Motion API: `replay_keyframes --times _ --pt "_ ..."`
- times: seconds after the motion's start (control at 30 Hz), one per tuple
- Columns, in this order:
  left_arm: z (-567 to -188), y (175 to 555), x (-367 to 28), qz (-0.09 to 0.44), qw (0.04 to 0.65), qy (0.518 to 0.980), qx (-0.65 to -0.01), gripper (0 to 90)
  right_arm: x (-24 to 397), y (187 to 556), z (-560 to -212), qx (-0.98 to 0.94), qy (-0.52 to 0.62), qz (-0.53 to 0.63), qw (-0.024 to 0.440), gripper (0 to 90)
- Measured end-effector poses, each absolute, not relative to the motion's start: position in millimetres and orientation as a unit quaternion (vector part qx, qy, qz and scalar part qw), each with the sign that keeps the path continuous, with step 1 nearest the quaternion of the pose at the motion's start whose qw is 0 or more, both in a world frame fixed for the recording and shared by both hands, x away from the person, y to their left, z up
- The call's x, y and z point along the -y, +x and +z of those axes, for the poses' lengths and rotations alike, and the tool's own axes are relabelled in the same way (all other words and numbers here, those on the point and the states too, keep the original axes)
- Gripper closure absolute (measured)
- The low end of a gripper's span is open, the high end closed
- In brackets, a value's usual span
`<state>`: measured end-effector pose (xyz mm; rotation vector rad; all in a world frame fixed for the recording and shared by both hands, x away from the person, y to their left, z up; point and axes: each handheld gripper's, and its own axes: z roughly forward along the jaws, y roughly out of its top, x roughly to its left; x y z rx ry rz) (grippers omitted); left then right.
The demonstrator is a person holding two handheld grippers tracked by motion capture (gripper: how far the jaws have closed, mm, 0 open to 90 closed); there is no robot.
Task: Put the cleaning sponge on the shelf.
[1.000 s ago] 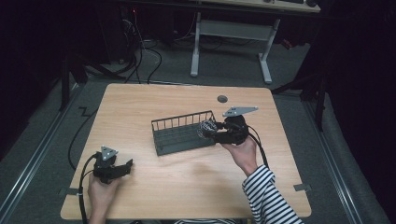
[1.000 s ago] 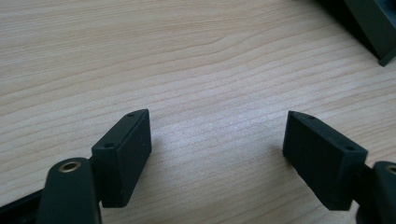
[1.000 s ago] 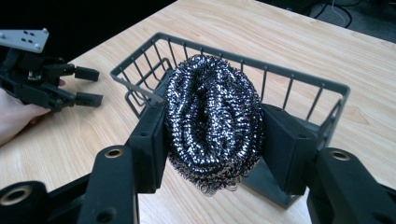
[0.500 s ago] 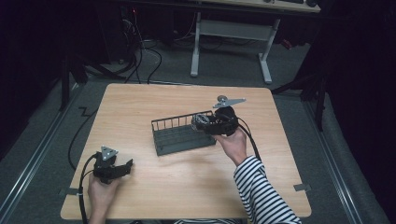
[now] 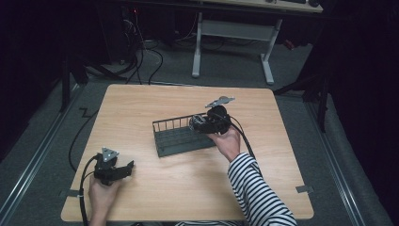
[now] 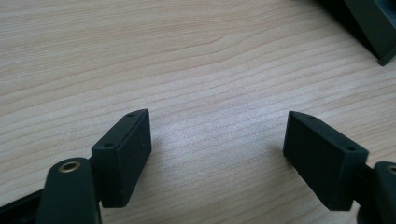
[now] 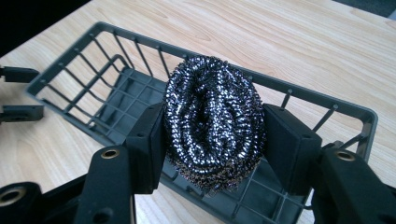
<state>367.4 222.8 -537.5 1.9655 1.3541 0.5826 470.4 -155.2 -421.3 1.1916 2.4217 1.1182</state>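
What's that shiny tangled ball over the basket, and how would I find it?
Start at the wooden table and find the dark grey wire basket at its middle. At the basket's right end, the right gripper holds a steel wool scourer between its black fingers. It is the one glittering, coiled metal ball there.

A light wooden table is carrying a dark grey wire basket near its middle, while the left gripper is resting directly on the tabletop near the front left corner, well apart from the basket.
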Motion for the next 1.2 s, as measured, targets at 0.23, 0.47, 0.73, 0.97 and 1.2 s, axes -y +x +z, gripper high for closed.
replay_keyframes --times 0.23,0.47,0.73,0.97,1.2 --pt "-537 367 -223 0.223 0.336 0.754 -0.519 23.9 151 478 -429 -0.829 0.413 0.359 0.11 43.2" --pt "-537 367 -223 0.224 0.336 0.754 -0.519 23.9 150 481 -433 -0.83 0.422 0.344 0.118 42.4" --pt "-537 367 -223 0.224 0.336 0.753 -0.519 23.9 149 484 -437 -0.833 0.423 0.336 0.121 40.4" --pt "-537 367 -223 0.224 0.336 0.754 -0.519 23.9 150 482 -434 -0.831 0.419 0.344 0.121 38.9" --pt "-537 367 -223 0.224 0.336 0.753 -0.519 23.9 154 480 -430 -0.829 0.418 0.35 0.124 36.5"
